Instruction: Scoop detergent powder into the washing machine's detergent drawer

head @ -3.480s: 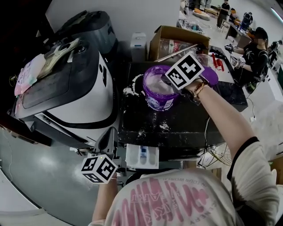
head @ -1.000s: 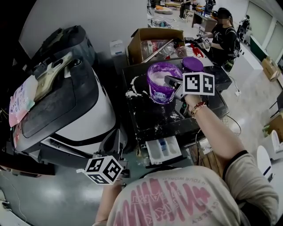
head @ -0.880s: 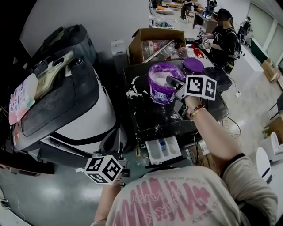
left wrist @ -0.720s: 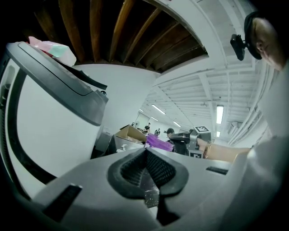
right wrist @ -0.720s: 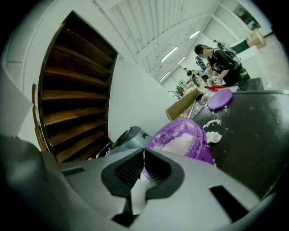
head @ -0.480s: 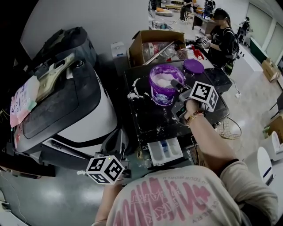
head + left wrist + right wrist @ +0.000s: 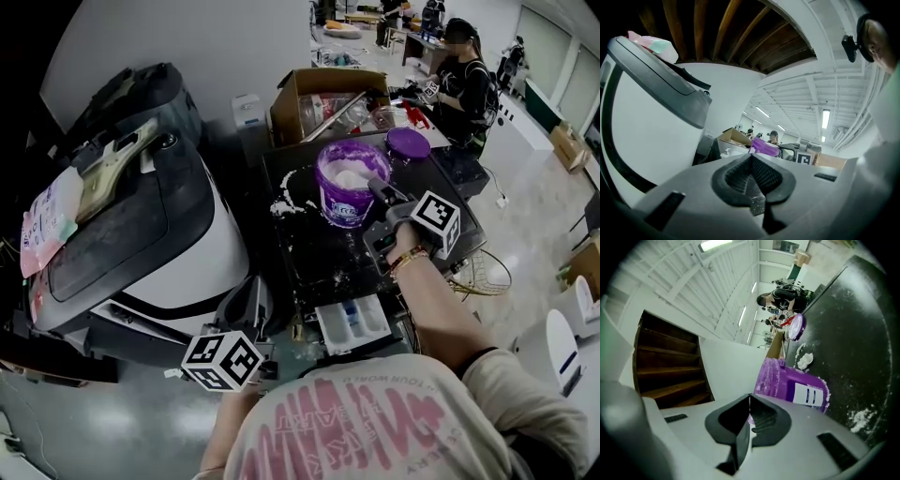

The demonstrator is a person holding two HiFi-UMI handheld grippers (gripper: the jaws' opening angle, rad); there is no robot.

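Observation:
An open purple tub [image 7: 350,192] of white powder stands on the black table [image 7: 309,246], its purple lid [image 7: 409,142] lying behind it to the right. My right gripper [image 7: 378,187] hovers just right of the tub's rim, rolled over, jaws shut, with nothing seen held. In the right gripper view the tub [image 7: 794,385] fills the space right past the shut jaws [image 7: 750,398]. The white detergent drawer [image 7: 354,322] stands pulled out below the table's front edge. My left gripper [image 7: 248,295] is shut and stays low, left of the drawer, beside the washing machine [image 7: 159,225].
Spilled powder [image 7: 284,202] lies left of the tub, with more [image 7: 343,272] near the front of the table. A cardboard box [image 7: 323,94] stands behind the table. A person [image 7: 466,80] works at a bench at the back right.
My right gripper has drawn back from over the tub's rim toward me and a little down, and it has rolled, so its marker cube faces differently. The left gripper has stayed put.

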